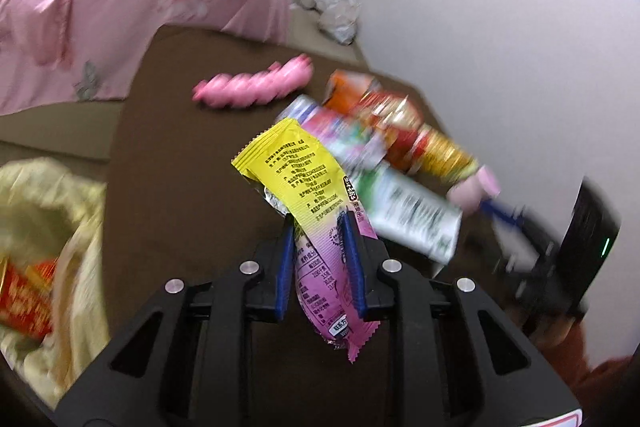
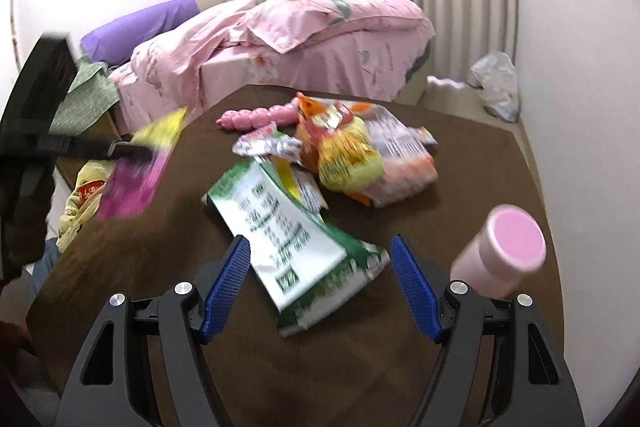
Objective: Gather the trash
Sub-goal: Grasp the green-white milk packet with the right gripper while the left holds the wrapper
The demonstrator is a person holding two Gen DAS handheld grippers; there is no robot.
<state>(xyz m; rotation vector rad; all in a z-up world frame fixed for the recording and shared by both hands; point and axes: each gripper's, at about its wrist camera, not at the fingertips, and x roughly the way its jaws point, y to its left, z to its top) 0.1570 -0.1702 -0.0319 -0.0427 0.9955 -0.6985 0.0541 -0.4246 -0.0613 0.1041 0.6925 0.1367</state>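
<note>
1 yellow-purple wrapper gripped, roughly 4 wrappers tabled

Brown counter carries a loose heap: green-and-white wrapper nearest, orange-yellow snack bags behind it, a silver foil packet beside those. Pink twisted toy lies at the far edge. Pink cylinder near the right edge.
</note>
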